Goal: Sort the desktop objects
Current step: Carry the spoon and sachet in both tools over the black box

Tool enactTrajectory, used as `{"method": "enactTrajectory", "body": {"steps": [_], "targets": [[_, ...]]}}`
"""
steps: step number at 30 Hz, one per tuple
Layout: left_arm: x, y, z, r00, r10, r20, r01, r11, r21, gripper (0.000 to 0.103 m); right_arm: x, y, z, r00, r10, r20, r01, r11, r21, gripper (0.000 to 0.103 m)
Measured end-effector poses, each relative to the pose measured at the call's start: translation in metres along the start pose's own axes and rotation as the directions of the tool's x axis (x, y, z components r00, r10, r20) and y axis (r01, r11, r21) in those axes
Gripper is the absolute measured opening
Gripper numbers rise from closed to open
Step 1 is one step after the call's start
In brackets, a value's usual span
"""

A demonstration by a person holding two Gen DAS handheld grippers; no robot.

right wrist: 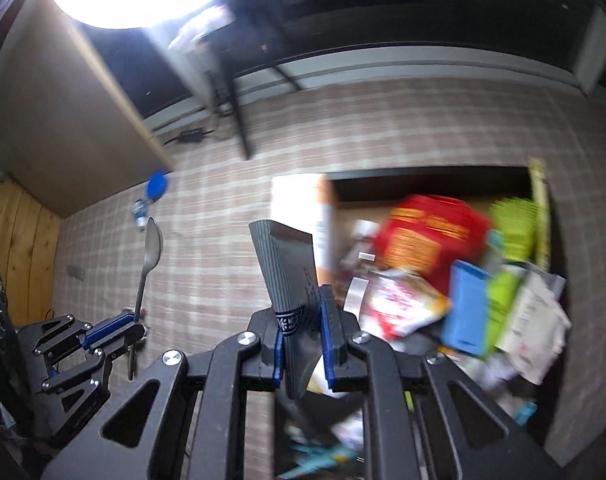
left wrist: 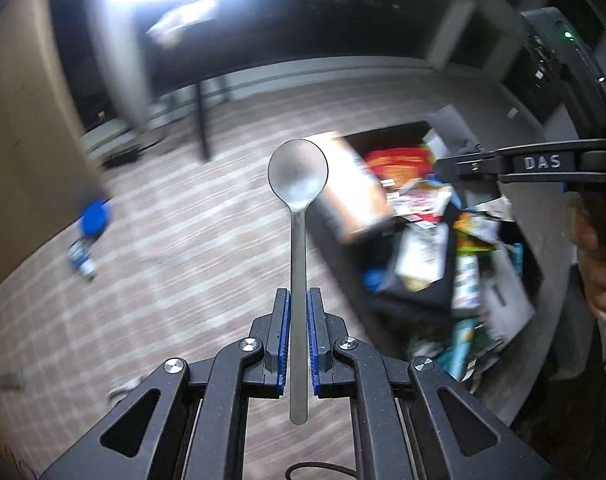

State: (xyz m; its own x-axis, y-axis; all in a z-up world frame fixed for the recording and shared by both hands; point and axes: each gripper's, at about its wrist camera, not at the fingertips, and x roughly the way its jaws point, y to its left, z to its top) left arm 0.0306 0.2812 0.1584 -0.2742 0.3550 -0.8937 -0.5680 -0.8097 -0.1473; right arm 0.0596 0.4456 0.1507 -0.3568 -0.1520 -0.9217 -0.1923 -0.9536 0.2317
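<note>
My left gripper [left wrist: 299,300] is shut on the handle of a grey metal spoon [left wrist: 298,178], whose bowl points away from me over the checked carpet. In the right wrist view the same spoon [right wrist: 151,248] stands up from the left gripper [right wrist: 133,322] at lower left. My right gripper [right wrist: 303,308] is shut on a dark grey ribbed tube [right wrist: 289,264] with white print, its flat crimped end pointing up. Both hang above the floor beside a box of clutter [right wrist: 443,264]. Part of the right gripper [left wrist: 455,168] reaches in from the right edge of the left wrist view.
A dark open box [left wrist: 515,312] on the floor is full of packets, among them a red one [right wrist: 427,232] and a blue one [right wrist: 465,308]. A bottle with a blue cap [left wrist: 89,236] lies on the carpet. A table leg [left wrist: 202,120] stands behind. A hand [left wrist: 601,276] shows at right.
</note>
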Motion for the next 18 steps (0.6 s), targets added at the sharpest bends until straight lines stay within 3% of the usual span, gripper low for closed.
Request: {"method": "enactTrajectory", "body": {"steps": [9,18], "targets": [[0.031,-0.071,0.042,0.997,-0.067,-0.033,0.071,0.991,0.116,0.008,-0.027,-0.083,-0.014,0.998,-0.055,0.021,0.051,0.990,0.130,0.014],[0.043,-0.110,0.065,0.997,-0.071,-0.036,0.076,0.979,0.190,0.008,-0.036,-0.115,-0.017,0.997,-0.078,0.028,0.072,0.982,0.174,0.014]]}}
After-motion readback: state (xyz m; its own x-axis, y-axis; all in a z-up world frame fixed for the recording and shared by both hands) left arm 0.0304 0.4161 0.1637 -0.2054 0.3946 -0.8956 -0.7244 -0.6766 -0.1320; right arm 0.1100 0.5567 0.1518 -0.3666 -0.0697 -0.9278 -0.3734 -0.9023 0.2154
